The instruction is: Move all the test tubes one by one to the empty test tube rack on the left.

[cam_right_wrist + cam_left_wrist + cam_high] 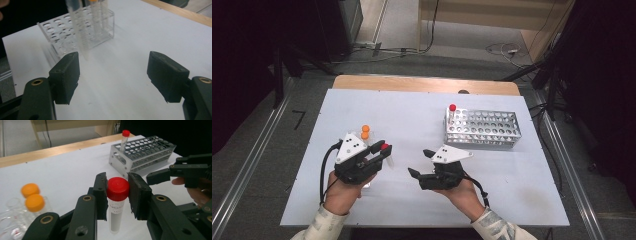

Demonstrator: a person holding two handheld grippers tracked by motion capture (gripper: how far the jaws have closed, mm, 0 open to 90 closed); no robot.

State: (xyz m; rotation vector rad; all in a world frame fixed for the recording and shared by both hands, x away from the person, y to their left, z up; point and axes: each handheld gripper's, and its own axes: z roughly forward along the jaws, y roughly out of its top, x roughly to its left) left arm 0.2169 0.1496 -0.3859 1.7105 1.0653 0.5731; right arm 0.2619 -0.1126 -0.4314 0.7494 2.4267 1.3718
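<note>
My left gripper point(383, 147) is shut on a clear tube with a red cap point(117, 195), which it grips just under the cap and holds upright above the white table point(412, 110). Two orange-capped tubes point(365, 131) stand in a clear plastic rack point(57, 30) right beside it. In the right gripper view the held tube point(80, 35) hangs blurred in front of that rack. My right gripper point(419, 161) stands open a short way to the right, pointing toward the left one, with nothing between its fingers.
A metal tube rack point(482, 129) sits at the back right of the table, with one red-capped tube point(452, 107) upright in its near-left corner hole. A wooden edge point(427, 84) runs along the table's far side. Cables lie on the floor beyond.
</note>
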